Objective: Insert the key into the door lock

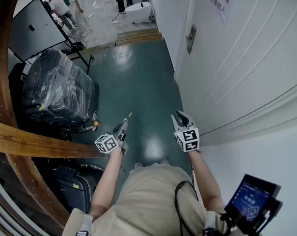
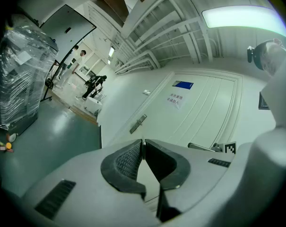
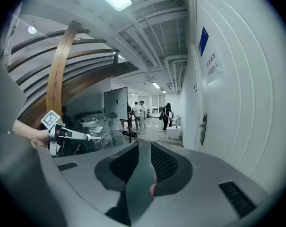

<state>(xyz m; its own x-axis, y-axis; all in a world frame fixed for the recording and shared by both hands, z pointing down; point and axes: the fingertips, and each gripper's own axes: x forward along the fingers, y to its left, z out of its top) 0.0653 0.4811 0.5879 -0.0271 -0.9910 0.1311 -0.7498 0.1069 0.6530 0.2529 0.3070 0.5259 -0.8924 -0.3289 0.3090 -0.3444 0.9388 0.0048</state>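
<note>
The left claw (image 1: 124, 123) is clamped on the key (image 1: 129, 116), which points forward, well short of the lock (image 1: 191, 37). The right claw (image 1: 180, 115) stands parted and empty, equally far from the lock. The key seems light, stiff and slippery; gripping its head frees the blade.

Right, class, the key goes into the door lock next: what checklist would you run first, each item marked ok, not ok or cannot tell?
1. Left gripper shut on the thin metal key: ok.
2. Key tip at the grey metal lock plate on the white panelled door: not ok, well short.
3. Keyhole visible: cannot tell, too small.
4. Right gripper open, holding nothing: ok.
5. People down the corridor, away from the door: ok.
</note>
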